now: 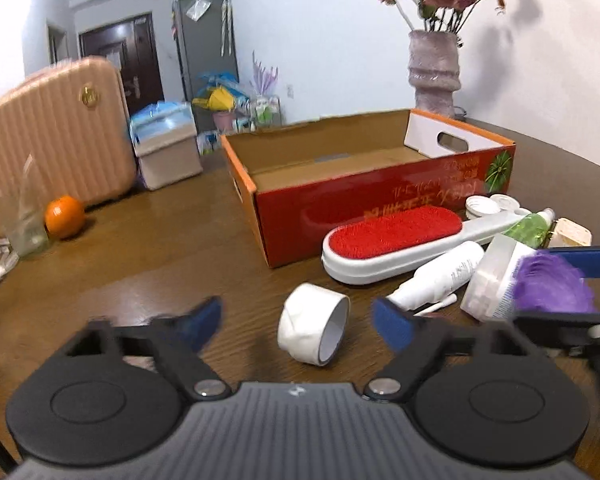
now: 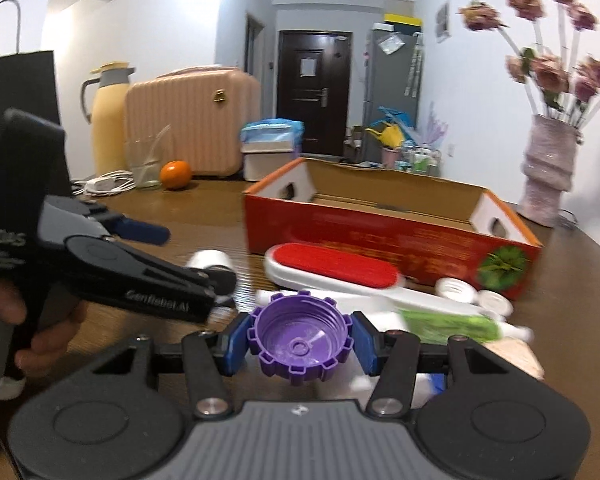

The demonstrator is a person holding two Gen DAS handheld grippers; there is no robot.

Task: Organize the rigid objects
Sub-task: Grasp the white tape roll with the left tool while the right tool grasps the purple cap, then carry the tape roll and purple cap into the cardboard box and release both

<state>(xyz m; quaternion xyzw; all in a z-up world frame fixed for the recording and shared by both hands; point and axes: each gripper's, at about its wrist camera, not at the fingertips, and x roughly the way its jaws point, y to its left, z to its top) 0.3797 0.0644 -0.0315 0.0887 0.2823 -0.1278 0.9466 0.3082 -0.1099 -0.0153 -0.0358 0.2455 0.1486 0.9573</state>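
While the right gripper (image 2: 300, 346) clamps the purple cap (image 2: 300, 340), the left gripper (image 1: 296, 320), jaws apart and empty, should straddle the tape roll (image 1: 314, 328) squarely before closing, then carry it to the red box (image 1: 364, 184).

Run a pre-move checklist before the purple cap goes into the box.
1. Right gripper fingers clamp the purple ridged plastic cap: ok.
2. Red cardboard box open on top, with free floor: ok.
3. Left gripper clear of the white tape roll, fingers apart: ok.
4. Red-and-white lint brush lies between cap and box; cap must pass over it: not ok.
5. Cap clear of the table: cannot tell.
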